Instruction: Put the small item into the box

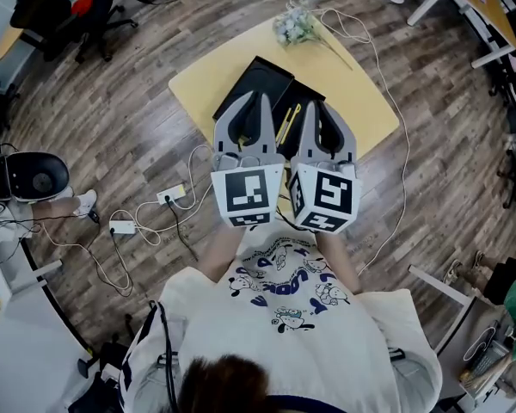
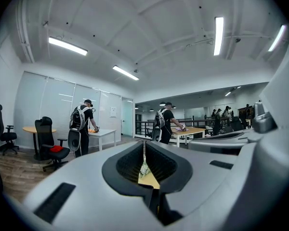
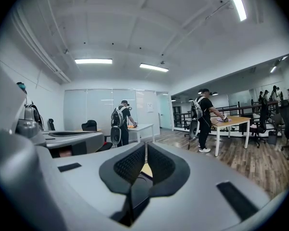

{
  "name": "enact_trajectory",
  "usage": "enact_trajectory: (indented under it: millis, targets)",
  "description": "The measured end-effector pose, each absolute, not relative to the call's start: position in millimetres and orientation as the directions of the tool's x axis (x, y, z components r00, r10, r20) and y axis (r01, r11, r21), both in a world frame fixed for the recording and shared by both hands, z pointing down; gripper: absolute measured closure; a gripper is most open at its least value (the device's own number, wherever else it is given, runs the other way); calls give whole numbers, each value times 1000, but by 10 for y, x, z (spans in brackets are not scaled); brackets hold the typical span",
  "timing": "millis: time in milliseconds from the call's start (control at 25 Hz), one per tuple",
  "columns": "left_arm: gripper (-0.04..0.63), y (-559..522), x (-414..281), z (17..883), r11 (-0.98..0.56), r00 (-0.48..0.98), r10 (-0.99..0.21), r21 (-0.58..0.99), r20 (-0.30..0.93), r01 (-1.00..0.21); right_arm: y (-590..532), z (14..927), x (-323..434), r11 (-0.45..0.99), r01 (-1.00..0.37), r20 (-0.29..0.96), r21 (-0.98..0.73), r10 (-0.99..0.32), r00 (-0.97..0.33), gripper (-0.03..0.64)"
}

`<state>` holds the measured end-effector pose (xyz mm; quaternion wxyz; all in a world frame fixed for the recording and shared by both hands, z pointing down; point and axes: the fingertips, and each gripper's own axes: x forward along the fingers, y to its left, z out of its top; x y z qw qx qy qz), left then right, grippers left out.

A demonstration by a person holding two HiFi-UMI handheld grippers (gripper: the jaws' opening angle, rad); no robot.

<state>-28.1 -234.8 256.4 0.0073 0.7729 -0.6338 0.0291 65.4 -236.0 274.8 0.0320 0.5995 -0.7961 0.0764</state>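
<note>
Plainly, the left gripper (image 2: 144, 146) is keeping its two grey jaws pressed together at the tips, with nothing sitting between them. Through the hollow behind the tips its own view is showing only a sliver of the pale yellow counter (image 2: 150, 179) and a bit of the small bunch of white flowers (image 2: 144, 169). The right gripper (image 3: 146, 146) is likewise holding its jaws closed on nothing, a slip of counter (image 3: 147, 170) showing through the hollow.

From the head view, the left gripper (image 1: 254, 101) and right gripper (image 1: 316, 108) are hovering side by side, close together, and pointing away from the person over the near half of the counter (image 1: 361, 101). Their black-and-white marker cubes (image 1: 248, 194) are facing the camera.

Beneath and just beyond the jaw tips, the flat black box (image 1: 258, 80) is lying on the counter, looking like two dark panels side by side. The thin yellow item (image 1: 289, 123) is resting on that black surface, in the gap between the two grippers and touching neither. Whether it is lying inside the box or only on top of it I cannot tell.

Farther out, the flowers (image 1: 294, 26) are sitting at the counter's far edge, well apart from the box. A white power strip (image 1: 170, 194) and looping white cables are lying around the counter on the brown wood-plank floor (image 1: 112, 119).

In both gripper views, people wearing backpacks (image 2: 82, 126) are standing at other tables across the room.
</note>
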Motion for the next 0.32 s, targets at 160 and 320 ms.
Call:
enact_trajectory:
  millis: [160,320]
  targets:
    - [571,-2341,-291,2564,-193,192,-980,-24,55,-981,-2353,2756,646,274,-958,143,-82,-948,-283,580]
    - [571,-2306,-273,2569,-193,192,-980,-24,50,-981,-2327,2772,672,274,-959,133,-71,-950,-281,580]
